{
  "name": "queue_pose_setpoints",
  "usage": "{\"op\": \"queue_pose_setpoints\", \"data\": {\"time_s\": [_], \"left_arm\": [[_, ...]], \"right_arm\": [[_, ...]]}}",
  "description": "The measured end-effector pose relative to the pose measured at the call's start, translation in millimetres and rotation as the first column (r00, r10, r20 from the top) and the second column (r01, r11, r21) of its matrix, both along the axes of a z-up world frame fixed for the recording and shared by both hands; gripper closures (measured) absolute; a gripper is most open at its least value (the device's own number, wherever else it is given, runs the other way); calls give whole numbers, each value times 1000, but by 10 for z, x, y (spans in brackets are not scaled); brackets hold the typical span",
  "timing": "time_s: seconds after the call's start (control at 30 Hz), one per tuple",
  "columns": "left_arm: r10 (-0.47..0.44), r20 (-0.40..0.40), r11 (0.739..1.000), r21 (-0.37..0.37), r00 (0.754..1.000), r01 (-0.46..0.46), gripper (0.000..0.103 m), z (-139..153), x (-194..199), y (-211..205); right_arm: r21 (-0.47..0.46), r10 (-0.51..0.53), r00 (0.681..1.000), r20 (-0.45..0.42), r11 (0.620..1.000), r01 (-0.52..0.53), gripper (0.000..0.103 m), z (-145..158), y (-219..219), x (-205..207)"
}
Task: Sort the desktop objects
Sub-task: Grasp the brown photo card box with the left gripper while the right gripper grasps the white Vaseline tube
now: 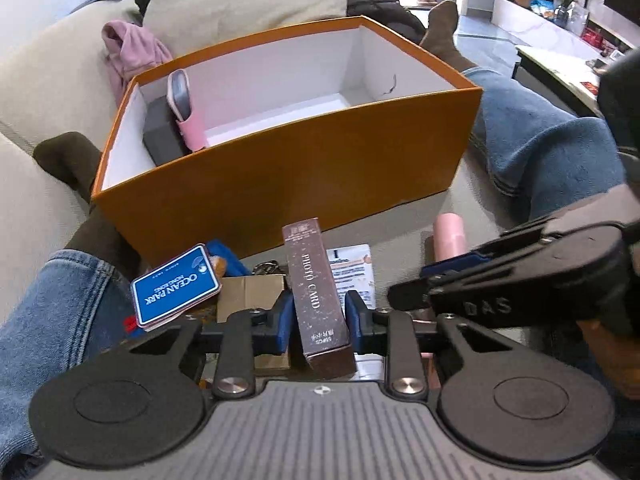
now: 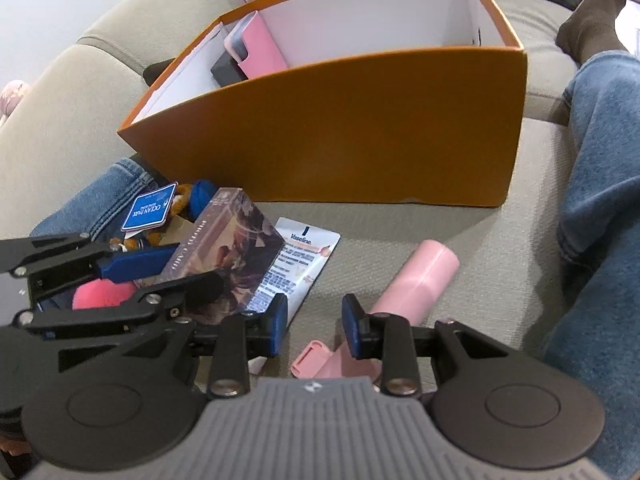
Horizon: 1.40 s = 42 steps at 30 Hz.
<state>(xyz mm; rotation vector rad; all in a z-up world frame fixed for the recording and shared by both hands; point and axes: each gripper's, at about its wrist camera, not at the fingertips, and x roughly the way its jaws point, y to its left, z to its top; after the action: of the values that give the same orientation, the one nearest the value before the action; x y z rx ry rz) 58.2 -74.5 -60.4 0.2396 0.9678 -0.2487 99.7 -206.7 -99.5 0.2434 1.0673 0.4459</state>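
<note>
My left gripper (image 1: 318, 320) is shut on a brown "Photo Card" box (image 1: 316, 292), held just above the sofa cushion in front of an orange box (image 1: 280, 168). The same card box (image 2: 224, 248) shows in the right wrist view between the left gripper's blue pads (image 2: 136, 264). My right gripper (image 2: 314, 326) is open and empty above a pink cylinder (image 2: 416, 284) and a pink clip (image 2: 310, 356). The orange box (image 2: 360, 128) holds a pink phone case (image 2: 260, 48) and a dark block (image 2: 228, 68).
A blue Ocean Park card (image 1: 176, 284), a Vaseline sachet (image 2: 296, 264), a plush keyring (image 2: 184, 200) and a red-pink ball (image 2: 100, 294) lie in front of the orange box. The person's jeans-clad legs (image 2: 600, 200) flank the pile. A pink garment (image 1: 132, 48) lies behind the box.
</note>
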Motion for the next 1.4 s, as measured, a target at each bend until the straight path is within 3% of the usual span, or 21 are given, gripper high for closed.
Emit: {"op": "queue_pose_setpoints", "data": {"time_s": [0.27, 0.43, 0.67, 0.73, 0.8, 0.87, 1.07, 1.23, 1.3, 1.4], "left_arm": [[17, -46, 1000, -21, 999, -18, 75, -135, 75, 23], [50, -45, 992, -109, 998, -55, 77, 49, 75, 217], [114, -45, 953, -278, 992, -122, 77, 431, 92, 622], [135, -36, 944, -298, 990, -140, 77, 500, 105, 690], [161, -20, 940, -301, 987, -160, 77, 559, 102, 753], [188, -15, 935, -303, 982, -183, 77, 594, 94, 824], [227, -65, 917, -323, 972, -236, 77, 683, 53, 1016], [194, -96, 938, -271, 976, -214, 77, 753, 5, 1037], [180, -118, 950, -236, 977, -204, 77, 696, 17, 999], [177, -126, 964, -180, 976, -198, 77, 561, 46, 931]], "right_arm": [[48, -33, 996, -79, 998, 37, 71, -104, -4, 284], [118, -42, 985, -165, 991, 62, 72, -257, 6, 437], [86, -5, 994, -113, 996, 15, 76, -261, 280, 564], [112, -26, 990, -140, 993, 41, 75, -335, 312, 595], [132, -25, 990, -137, 990, 43, 87, -325, 291, 587], [155, -28, 989, -145, 987, 51, 90, -300, 247, 548], [171, -8, 1000, -25, 985, 12, 95, 100, 156, 229], [50, 36, 986, 161, 998, -45, 95, 498, 219, -33], [-26, 73, 978, 194, 997, -70, 95, 498, 324, -97], [-36, 102, 974, 203, 995, -97, 93, 496, 246, -190]]}}
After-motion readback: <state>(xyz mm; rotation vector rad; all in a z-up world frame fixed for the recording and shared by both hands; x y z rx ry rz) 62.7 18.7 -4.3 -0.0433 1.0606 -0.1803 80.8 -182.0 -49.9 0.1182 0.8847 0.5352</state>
